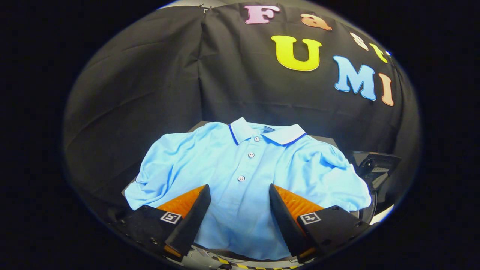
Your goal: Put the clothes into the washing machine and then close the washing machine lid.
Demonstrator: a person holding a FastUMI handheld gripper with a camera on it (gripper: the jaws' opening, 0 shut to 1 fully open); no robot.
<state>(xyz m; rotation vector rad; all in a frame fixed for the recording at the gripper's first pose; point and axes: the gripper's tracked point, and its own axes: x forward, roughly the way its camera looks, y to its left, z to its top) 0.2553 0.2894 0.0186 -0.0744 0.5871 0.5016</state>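
Our claw (240, 204) hangs wide open above the light blue polo shirt (247, 168), which lies spread flat on the table, its placket between the fingers. We judge it best to lower, gather a thick fold mid-chest, then close firmly.

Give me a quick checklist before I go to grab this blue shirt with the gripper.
1. Hand-held gripper open: ok, fingers spread wide.
2. Light blue polo shirt lined up: ok, its buttoned front lies between the fingers.
3. Fingers pressing cloth: not ok, nothing pinched yet.
4. Shirt lying flat and free: ok, spread out, nothing on it.
5. Washing machine lid open: cannot tell.
6. Dark object beside the shirt's sleeve out of the way: cannot tell.
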